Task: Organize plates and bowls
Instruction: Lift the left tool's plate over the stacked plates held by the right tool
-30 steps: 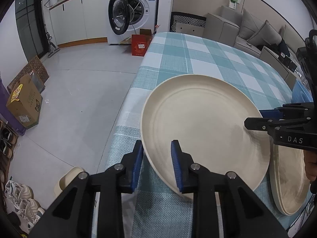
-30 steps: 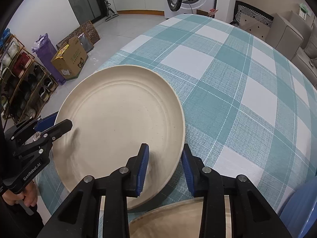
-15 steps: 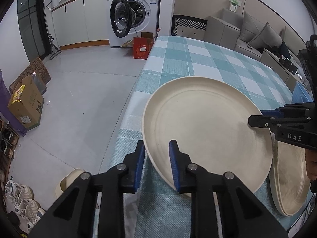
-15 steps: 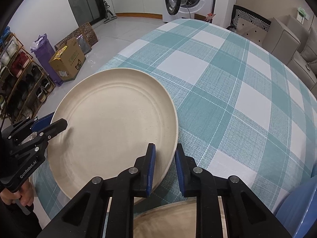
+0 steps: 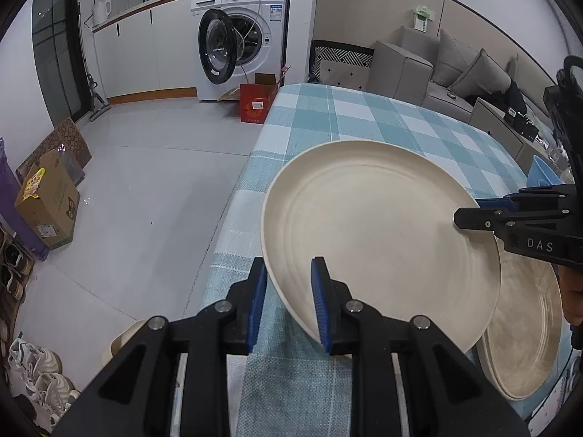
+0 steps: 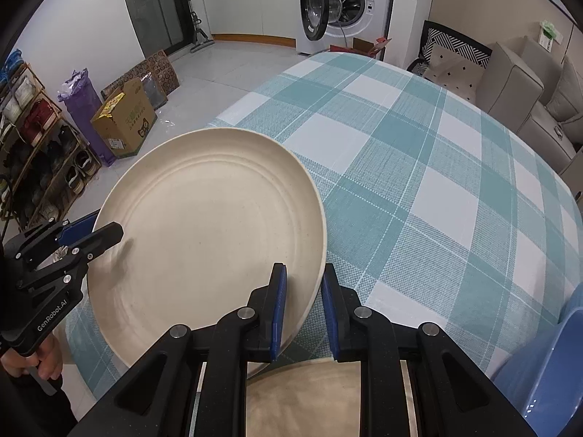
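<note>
A large cream plate (image 5: 379, 233) is held above the checked tablecloth, gripped on two opposite sides. My left gripper (image 5: 288, 302) is shut on its near rim in the left wrist view. My right gripper (image 6: 304, 306) is shut on the other rim, and the plate (image 6: 207, 240) fills the left of the right wrist view. A second cream plate (image 5: 528, 331) lies on the table below and to the right, partly under the held one; it also shows in the right wrist view (image 6: 302, 397) under my right gripper.
The teal and white checked table (image 6: 419, 167) stretches away. A blue chair (image 6: 546, 375) stands at the right. A washing machine (image 5: 240, 40), a red box (image 5: 257, 103), cardboard boxes (image 5: 47, 200) and a shoe rack (image 6: 40, 153) stand on or by the floor.
Both grippers have closed tighter on the plate's rim. The plate has risen a little and shifted slightly away from the second plate.
</note>
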A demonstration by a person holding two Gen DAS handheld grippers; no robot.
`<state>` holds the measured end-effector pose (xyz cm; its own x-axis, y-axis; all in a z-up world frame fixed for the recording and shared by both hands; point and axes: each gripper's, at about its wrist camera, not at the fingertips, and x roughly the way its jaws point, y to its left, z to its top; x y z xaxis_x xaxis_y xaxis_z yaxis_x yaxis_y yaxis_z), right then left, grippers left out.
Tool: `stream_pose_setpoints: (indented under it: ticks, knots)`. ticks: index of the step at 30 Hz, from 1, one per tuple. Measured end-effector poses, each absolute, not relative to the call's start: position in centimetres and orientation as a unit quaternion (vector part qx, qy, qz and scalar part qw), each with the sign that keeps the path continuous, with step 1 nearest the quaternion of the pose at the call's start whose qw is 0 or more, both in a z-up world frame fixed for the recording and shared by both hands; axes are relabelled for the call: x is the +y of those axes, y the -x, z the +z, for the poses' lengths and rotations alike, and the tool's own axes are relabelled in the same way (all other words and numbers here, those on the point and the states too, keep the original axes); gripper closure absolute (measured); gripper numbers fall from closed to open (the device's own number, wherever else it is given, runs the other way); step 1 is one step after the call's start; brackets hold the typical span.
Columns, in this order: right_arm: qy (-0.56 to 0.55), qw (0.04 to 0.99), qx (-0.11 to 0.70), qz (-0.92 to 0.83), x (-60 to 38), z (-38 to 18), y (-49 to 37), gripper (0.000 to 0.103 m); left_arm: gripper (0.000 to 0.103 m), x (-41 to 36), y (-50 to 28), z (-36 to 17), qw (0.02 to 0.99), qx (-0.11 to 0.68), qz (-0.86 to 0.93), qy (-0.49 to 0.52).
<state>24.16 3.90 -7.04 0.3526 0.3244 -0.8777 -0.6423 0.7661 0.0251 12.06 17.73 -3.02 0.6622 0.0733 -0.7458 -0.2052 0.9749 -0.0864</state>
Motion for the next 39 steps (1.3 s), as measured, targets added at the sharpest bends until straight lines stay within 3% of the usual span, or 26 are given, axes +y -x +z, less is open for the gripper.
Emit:
stream_pose_setpoints:
  ticks: [17, 39]
  knots:
    - [0.155, 0.826, 0.467, 0.275, -1.5, -3.5, -22.1, 0.084, 0.080, 13.7, -11.1, 0.3, 0.926, 0.371, 0.033, 0.054]
    - [0.143, 0.846, 0.456, 0.235, -9.7, -2.8, -16.9, 0.084, 0.080, 7.5, -10.8, 0.5, 0.926, 0.377, -0.021, 0.008]
